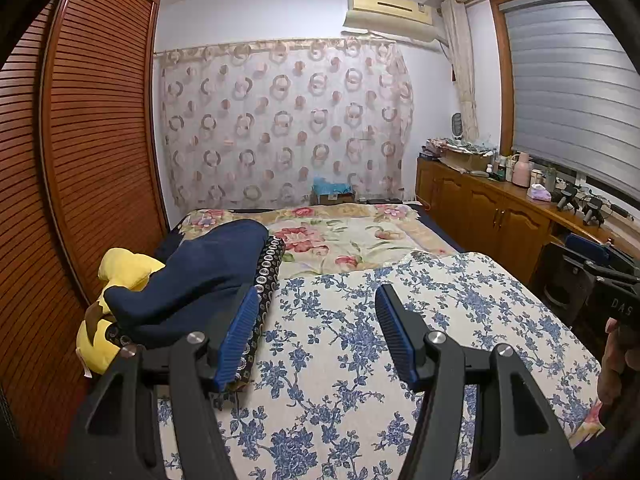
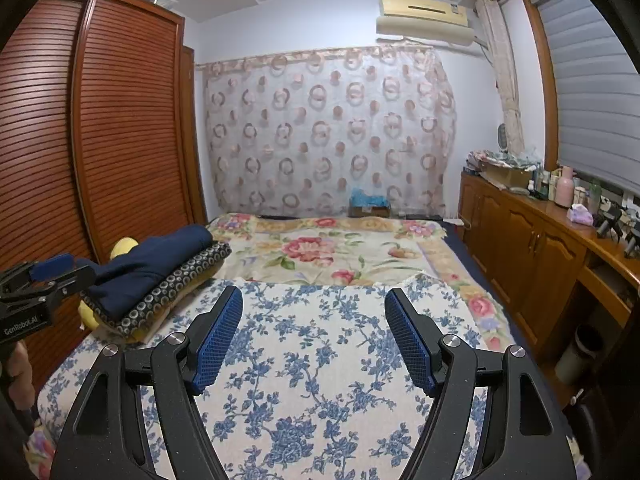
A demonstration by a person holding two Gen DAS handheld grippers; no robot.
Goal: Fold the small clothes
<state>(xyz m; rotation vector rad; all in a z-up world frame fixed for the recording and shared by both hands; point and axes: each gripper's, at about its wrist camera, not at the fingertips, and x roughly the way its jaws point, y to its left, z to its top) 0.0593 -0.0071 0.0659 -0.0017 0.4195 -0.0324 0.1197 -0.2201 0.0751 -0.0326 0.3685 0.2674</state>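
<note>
While both spread | left claw (image 1: 316, 300), right claw (image 2: 314, 304) | ribbed blue pads (image 2: 218, 344)

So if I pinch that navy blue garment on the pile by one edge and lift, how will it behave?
The navy garment is probably floppy: it sags over the ring-patterned fabric beneath. Lifted by one edge, it would likely unfold and dangle. It looks thick, so perhaps fairly heavy for clothing. Both the left gripper and right gripper are open.

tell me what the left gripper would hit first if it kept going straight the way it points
Probably the blue-flowered cloth spread on the bed, between the open left gripper fingers; the navy garment lies off to its left. Depth is unclear.
</note>
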